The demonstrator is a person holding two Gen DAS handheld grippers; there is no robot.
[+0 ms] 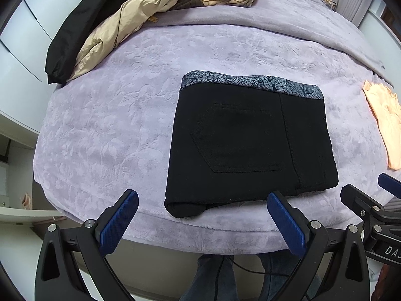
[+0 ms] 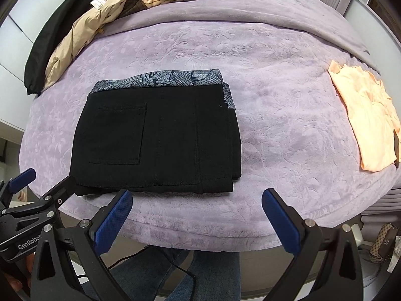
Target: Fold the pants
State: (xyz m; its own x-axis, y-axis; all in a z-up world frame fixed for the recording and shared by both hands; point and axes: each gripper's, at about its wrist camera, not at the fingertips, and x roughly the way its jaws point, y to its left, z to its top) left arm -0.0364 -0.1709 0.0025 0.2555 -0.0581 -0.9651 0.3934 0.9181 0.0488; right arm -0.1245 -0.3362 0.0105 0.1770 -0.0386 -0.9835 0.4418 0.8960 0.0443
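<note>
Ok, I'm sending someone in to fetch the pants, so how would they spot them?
Look at the purple blanket covering the bed. Near its front edge lies a flat, folded rectangle: the black pants. Unlike the loose pile of coats behind or the peach cloth to the right, they show a grey leaf-patterned waistband and a back pocket.

The black pants (image 1: 250, 145) lie folded into a flat rectangle near the bed's near edge. A back pocket faces up. The grey patterned waistband runs along the far side.
</note>
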